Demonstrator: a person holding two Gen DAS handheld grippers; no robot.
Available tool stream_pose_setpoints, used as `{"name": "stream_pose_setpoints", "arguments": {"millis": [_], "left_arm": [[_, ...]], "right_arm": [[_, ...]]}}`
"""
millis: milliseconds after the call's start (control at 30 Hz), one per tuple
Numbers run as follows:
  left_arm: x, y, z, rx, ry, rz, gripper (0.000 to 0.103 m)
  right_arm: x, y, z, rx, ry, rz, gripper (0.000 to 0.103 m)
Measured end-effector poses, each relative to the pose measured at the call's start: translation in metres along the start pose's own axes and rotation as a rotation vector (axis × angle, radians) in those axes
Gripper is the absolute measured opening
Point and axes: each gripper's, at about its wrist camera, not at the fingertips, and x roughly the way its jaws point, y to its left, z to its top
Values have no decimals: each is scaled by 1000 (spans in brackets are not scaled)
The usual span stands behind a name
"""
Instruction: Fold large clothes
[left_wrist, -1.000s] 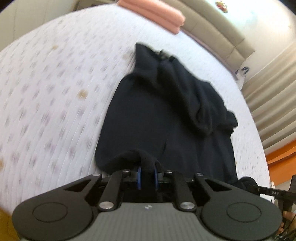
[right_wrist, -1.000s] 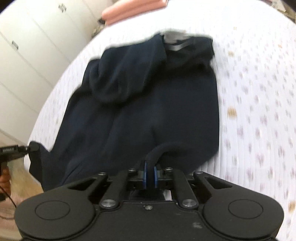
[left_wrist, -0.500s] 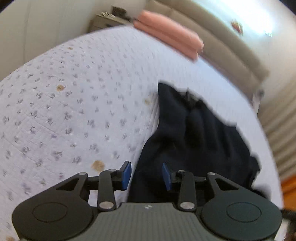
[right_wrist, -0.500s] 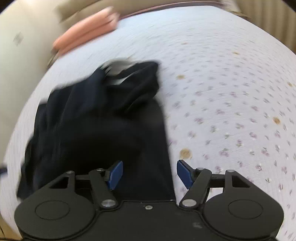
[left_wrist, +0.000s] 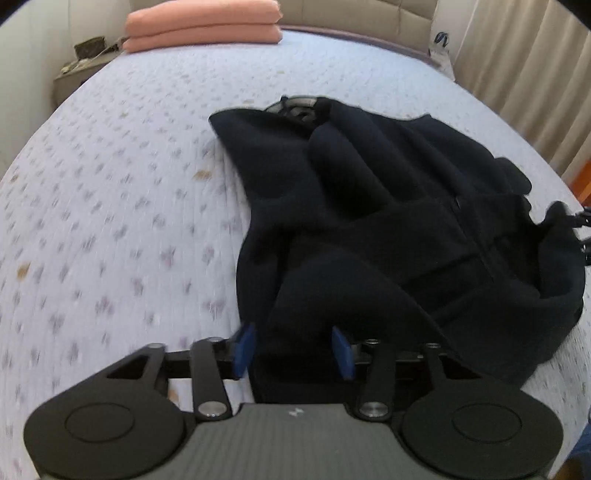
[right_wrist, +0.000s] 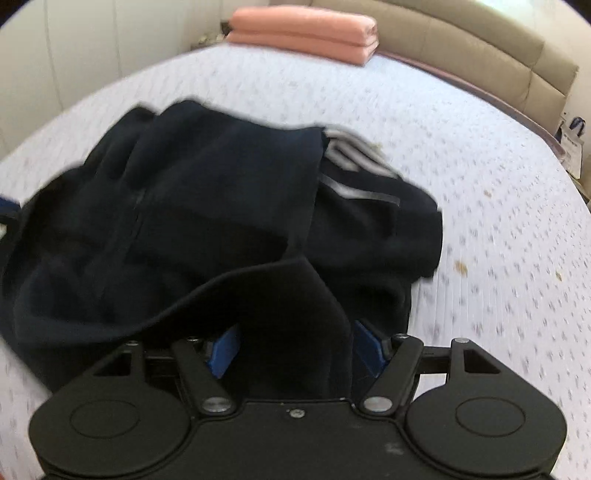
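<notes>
— Navy fleece, by the look of it: where does the dark jacket (left_wrist: 388, 236) lie?

— Spread across the white quilted bedspread (left_wrist: 110, 221) with its small flower print, bunched and partly doubled over on itself. In the right wrist view a grey striped lining (right_wrist: 351, 151) shows at its far right edge.

— And the left gripper (left_wrist: 293, 349)?

— Low over the near left edge of the garment. Its jaws have just been opening; the blue pads (left_wrist: 243, 347) stand apart with a hump of dark cloth between them, and I see no pad pressing on it.

— The right gripper (right_wrist: 295, 350)?

— Same story at the near right of the jacket. Its jaws have just been widening too, and stand wide now. A raised fold of the fabric lies between the blue pads (right_wrist: 223, 350), loose as far as I can tell.

— Anything else on the bed?

— Two folded pink blankets (left_wrist: 203, 24), stacked at the far end, well apart from the jacket, against a beige padded headboard (right_wrist: 480, 48). Pleated curtains (left_wrist: 528, 66) hang at the far right in the left wrist view.
</notes>
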Motion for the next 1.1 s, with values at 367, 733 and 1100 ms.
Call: {"name": "stream_pose_setpoints", "arguments": {"millis": [367,733,1100], "left_arm": [[31,12,18,-23,46,-205,29],[-46,-11,7,2,-103,-114,12],[-101,-22,78,-182,-381,-144,12]], "right_arm": [[38,-28,12,311,58,175,20],[-59,-2,1,363,-89,105,13],[-114,-44,72,294,-338,41,11]]}}
